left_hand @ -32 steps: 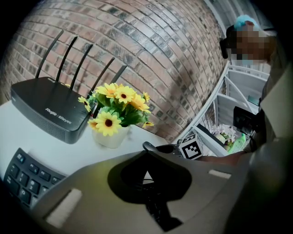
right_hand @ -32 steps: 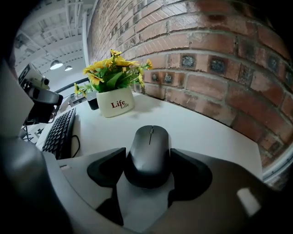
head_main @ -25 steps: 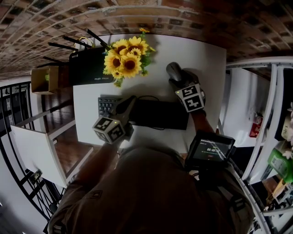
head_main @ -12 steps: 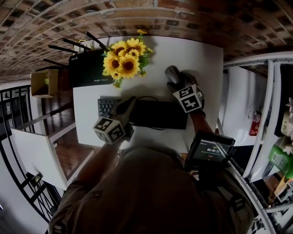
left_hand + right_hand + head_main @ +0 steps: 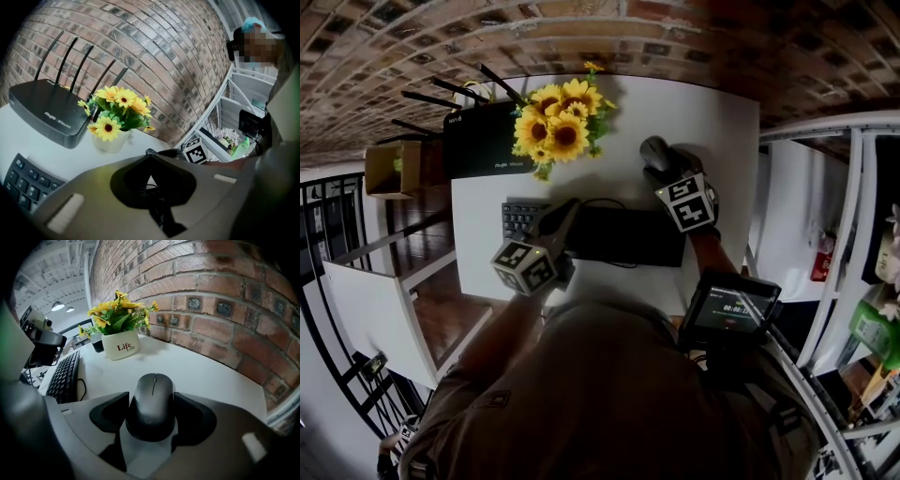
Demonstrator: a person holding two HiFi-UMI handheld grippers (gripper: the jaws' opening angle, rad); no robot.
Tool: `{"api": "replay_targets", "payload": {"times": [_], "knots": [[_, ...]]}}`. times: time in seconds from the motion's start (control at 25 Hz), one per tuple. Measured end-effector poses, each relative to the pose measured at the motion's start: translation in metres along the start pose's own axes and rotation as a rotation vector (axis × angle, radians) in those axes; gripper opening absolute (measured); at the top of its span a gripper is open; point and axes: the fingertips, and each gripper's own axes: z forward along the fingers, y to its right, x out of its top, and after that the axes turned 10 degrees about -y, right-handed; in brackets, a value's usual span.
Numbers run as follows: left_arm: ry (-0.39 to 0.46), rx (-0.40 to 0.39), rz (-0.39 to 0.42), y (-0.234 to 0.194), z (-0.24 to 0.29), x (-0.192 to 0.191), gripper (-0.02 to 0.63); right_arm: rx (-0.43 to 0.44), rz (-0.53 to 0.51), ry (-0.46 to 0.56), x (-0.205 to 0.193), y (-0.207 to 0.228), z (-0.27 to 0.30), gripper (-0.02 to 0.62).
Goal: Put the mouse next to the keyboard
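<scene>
A black mouse (image 5: 151,406) lies on the white table (image 5: 712,122), to the far right of the black keyboard (image 5: 623,234). My right gripper (image 5: 662,167) straddles the mouse; its jaws have just been closing, and both black pads now lie against the mouse's sides. In the right gripper view the keyboard (image 5: 65,373) runs along the left, apart from the mouse. My left gripper (image 5: 570,206) hovers over the keyboard's left part, shut with nothing in it. In its own view the left gripper (image 5: 150,183) shows its jaws meeting above the keyboard's corner (image 5: 26,185).
A white pot of yellow sunflowers (image 5: 558,127) stands behind the keyboard, with a black router (image 5: 483,141) to its left. The keyboard's cable (image 5: 79,389) loops beside it. The table's right edge (image 5: 757,187) drops off near the mouse. A brick wall (image 5: 225,301) backs the table.
</scene>
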Motion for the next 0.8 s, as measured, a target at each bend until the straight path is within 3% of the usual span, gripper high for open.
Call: {"api": "replay_targets", "payload": {"times": [0.8], "knots": [[-0.005,-0.008,0.007,0.002,-0.004,-0.001,0.000,-0.004,-0.013,-0.026,-0.002,-0.001,0.001,0.305]]}}
